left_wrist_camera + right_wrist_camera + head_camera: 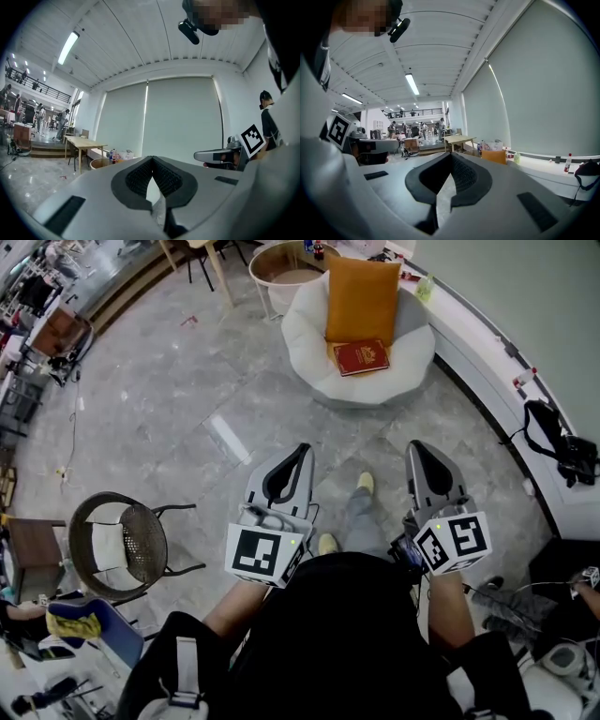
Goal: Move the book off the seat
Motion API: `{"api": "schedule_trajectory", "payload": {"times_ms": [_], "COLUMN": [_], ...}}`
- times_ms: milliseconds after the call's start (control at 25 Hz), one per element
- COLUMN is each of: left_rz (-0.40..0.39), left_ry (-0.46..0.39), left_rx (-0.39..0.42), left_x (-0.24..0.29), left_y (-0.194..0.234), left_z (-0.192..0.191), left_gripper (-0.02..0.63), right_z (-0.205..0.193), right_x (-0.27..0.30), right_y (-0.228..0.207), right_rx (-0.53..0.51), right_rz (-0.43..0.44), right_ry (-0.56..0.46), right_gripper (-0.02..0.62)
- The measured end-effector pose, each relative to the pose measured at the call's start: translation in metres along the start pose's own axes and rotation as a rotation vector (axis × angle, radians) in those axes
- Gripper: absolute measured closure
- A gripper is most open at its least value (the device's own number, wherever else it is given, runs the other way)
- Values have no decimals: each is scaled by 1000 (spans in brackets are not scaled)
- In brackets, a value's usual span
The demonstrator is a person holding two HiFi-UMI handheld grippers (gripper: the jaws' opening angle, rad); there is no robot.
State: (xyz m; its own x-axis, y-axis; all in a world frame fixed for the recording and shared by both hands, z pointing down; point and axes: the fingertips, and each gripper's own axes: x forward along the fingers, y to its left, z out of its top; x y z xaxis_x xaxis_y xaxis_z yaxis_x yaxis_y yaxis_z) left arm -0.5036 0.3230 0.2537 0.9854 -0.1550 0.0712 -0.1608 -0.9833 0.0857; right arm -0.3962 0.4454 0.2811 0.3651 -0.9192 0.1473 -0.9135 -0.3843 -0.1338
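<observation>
A red book (361,357) lies flat on the front of a round white seat (309,329), just below an orange cushion (362,298) that leans on the seat's back. The seat stands well ahead of me across the marble floor. My left gripper (302,448) and right gripper (419,446) are held side by side, pointing towards the seat and far short of it. In the left gripper view, the left gripper (151,159) has its jaws closed tip to tip with nothing between them. The right gripper (451,155) is likewise shut and empty, with the orange cushion (493,156) small in the distance.
A white counter (487,343) curves along the right wall, with a black bag (562,446) on it. A round wicker chair (122,540) stands at my left. A round tub (281,263) and a wooden table's legs (202,249) are behind the seat. My feet (365,483) show between the grippers.
</observation>
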Motion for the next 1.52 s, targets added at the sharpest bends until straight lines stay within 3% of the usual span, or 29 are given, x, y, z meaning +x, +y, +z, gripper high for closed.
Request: {"api": "schedule_trajectory", "payload": {"times_ms": [360,560,880,1520], "left_rz": [-15,-18,-15,-7], "left_ry": [11,9,24,50], "left_rx": [-6,66,67,86], "left_x": [33,56,107,228], "left_y": [-1,-3,10,12], "left_z": [-2,0,4,22], "left_gripper": [595,595,595,595], "right_z": [-2,-4,0,29], "right_x": [17,32,71,129], "right_y": [-26,-46,-77,-180], "right_rx": [1,9,7,44], "right_rz": [0,-6,8,-23], "right_ry": [25,39,59,46], "right_gripper": [584,585,586,584]}}
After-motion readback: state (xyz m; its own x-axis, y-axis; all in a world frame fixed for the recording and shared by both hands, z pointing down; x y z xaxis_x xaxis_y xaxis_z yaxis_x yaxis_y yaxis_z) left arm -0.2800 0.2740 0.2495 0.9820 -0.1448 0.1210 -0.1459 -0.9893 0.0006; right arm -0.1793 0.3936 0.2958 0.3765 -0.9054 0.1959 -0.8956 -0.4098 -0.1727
